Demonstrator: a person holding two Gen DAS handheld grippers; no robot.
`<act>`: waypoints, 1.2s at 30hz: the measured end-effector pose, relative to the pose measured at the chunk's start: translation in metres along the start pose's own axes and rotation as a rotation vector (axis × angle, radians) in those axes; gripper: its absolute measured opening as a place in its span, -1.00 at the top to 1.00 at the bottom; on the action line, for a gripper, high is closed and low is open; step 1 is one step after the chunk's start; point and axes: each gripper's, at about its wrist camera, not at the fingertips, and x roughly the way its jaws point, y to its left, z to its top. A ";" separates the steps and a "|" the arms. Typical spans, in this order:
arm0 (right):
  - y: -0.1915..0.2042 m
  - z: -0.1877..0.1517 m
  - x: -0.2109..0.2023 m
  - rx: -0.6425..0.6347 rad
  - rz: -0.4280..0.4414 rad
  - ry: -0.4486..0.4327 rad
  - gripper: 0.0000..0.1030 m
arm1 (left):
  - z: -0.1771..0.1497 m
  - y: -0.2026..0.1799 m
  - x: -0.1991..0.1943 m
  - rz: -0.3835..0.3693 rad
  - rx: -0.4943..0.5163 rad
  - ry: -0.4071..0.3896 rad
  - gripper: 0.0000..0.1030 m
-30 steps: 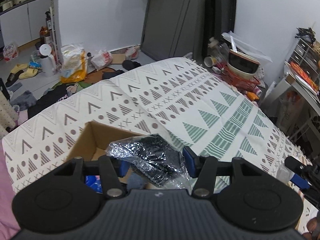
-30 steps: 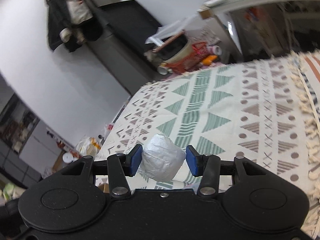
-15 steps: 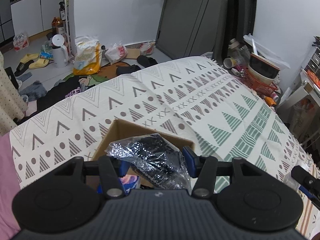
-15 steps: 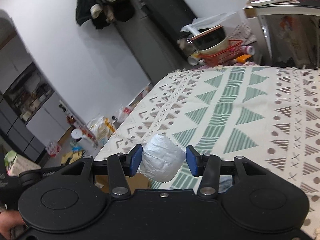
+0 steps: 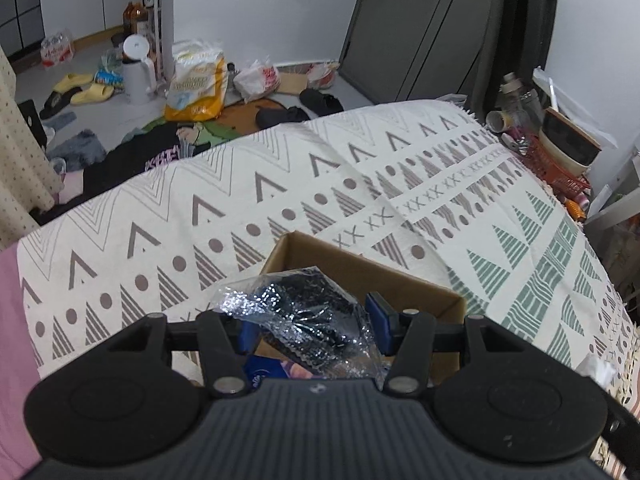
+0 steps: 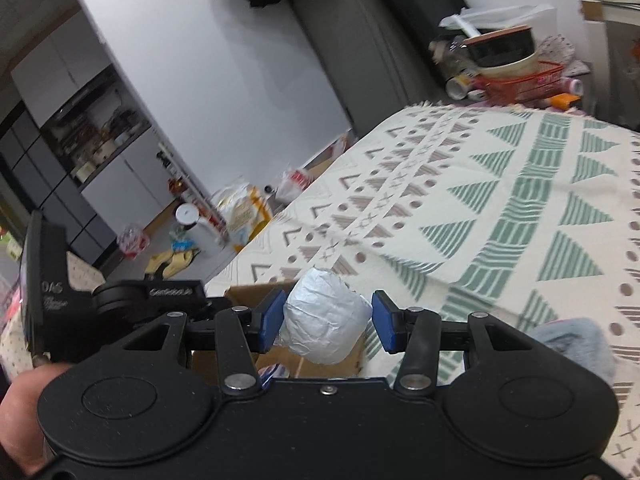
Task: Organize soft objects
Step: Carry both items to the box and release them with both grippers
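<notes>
Clamping a crinkled clear bag of dark fabric (image 5: 308, 312), the left gripper (image 5: 312, 326) hovers over an open cardboard box (image 5: 360, 264); the right gripper (image 6: 326, 322) pinches a wrinkled silvery-white bundle (image 6: 326, 320) beside it.

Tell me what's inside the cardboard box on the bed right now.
Inside the cardboard box, only a blue printed packet shows at the near edge. The rest is hidden behind the left tool and the black item in clear wrap it holds.
</notes>
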 end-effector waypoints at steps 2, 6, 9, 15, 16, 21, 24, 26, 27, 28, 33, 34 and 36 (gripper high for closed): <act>0.005 -0.003 0.008 -0.012 0.002 0.015 0.09 | 0.000 0.004 0.007 -0.002 -0.005 0.013 -0.04; 0.014 -0.006 0.020 -0.024 0.001 0.028 0.09 | 0.000 0.009 0.017 -0.030 -0.002 0.031 -0.05; 0.018 -0.005 0.030 -0.021 0.003 0.031 0.09 | 0.002 0.011 0.018 -0.058 -0.005 0.036 -0.14; 0.029 0.000 0.044 -0.016 0.027 0.024 0.09 | 0.006 0.017 0.010 -0.073 0.008 0.029 -0.16; 0.030 0.001 0.046 -0.012 0.034 0.019 0.08 | 0.007 0.020 0.008 -0.077 0.008 0.027 -0.17; 0.034 0.001 0.053 0.016 0.076 0.029 -0.02 | 0.012 0.027 0.006 -0.080 0.005 0.026 -0.17; 0.033 0.000 0.052 0.013 0.058 0.023 -0.09 | 0.014 0.031 0.001 -0.087 0.006 0.021 -0.18; 0.031 0.001 0.048 0.020 0.049 0.015 -0.09 | 0.013 0.031 -0.002 -0.091 0.012 0.021 -0.18; 0.028 0.001 0.045 0.028 0.045 0.011 -0.09 | 0.012 0.031 -0.004 -0.095 0.016 0.020 -0.18; 0.027 0.001 0.044 0.034 0.040 0.008 -0.09 | 0.011 0.031 -0.006 -0.096 0.017 0.020 -0.19; 0.021 -0.002 0.032 0.045 0.017 0.009 -0.12 | 0.003 0.031 -0.017 -0.086 0.026 0.003 -0.38; 0.021 -0.003 0.029 0.042 0.008 0.010 -0.15 | 0.002 0.031 -0.020 -0.086 0.029 -0.002 -0.39; 0.020 -0.004 0.023 0.034 -0.019 0.004 -0.16 | 0.000 0.030 -0.026 -0.087 0.037 -0.014 -0.48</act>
